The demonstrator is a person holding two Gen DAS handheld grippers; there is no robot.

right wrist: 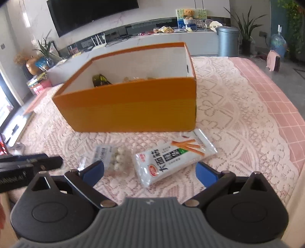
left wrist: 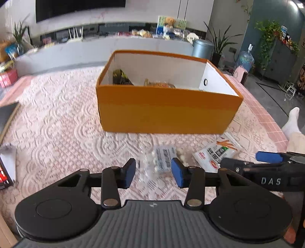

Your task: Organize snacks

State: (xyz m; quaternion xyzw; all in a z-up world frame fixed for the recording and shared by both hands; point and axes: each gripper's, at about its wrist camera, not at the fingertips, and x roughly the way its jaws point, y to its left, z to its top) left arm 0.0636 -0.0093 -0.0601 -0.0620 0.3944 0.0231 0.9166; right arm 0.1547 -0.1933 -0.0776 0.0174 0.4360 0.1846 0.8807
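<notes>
Home living rm: TV [right wrist: 91, 13], houseplants [left wrist: 219, 41], teddy [right wrist: 188, 13].

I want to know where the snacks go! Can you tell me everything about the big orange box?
The orange box looks like cardboard, orange outside and white inside, open on top with no lid. It sits flat on the pink lace cloth. One end wall has a small round hole. Inside lie a dark packet and a clear bag of golden snacks. Neither gripper touches it.
</notes>
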